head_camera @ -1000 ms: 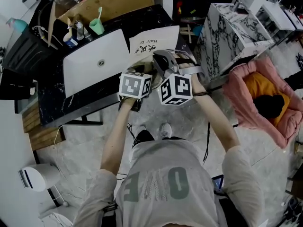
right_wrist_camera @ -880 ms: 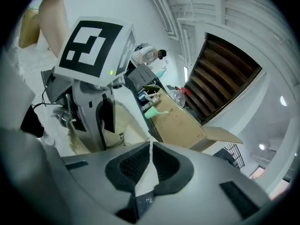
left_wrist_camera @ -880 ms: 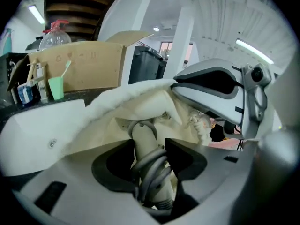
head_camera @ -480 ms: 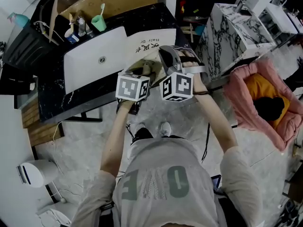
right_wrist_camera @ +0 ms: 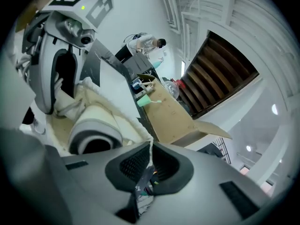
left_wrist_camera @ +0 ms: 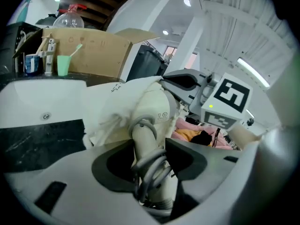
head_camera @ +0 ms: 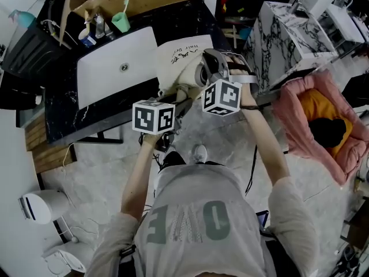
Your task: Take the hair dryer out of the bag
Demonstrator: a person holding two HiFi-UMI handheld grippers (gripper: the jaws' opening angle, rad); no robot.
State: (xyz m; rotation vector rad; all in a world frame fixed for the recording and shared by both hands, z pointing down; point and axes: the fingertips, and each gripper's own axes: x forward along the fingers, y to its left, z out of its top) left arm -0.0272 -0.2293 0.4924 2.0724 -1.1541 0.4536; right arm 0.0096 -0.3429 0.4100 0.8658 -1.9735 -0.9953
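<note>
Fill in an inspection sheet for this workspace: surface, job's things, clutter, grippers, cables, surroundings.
Surface: black marble counter with a white rectangular sink set in it.
Job's things: cream plastic hair dryer partly out of the cream cloth bag, which sits beside the sink.
Clutter: green plastic cup holding a toothbrush; brown cardboard box behind it.
Grippers: left gripper shut on the hair dryer's handle; right gripper shut on the bag's edge.
Cables: grey cord wound round the dryer's handle; thin black cable seen against the floor.
Surroundings: pink pet bed; marble-patterned cabinet.
</note>
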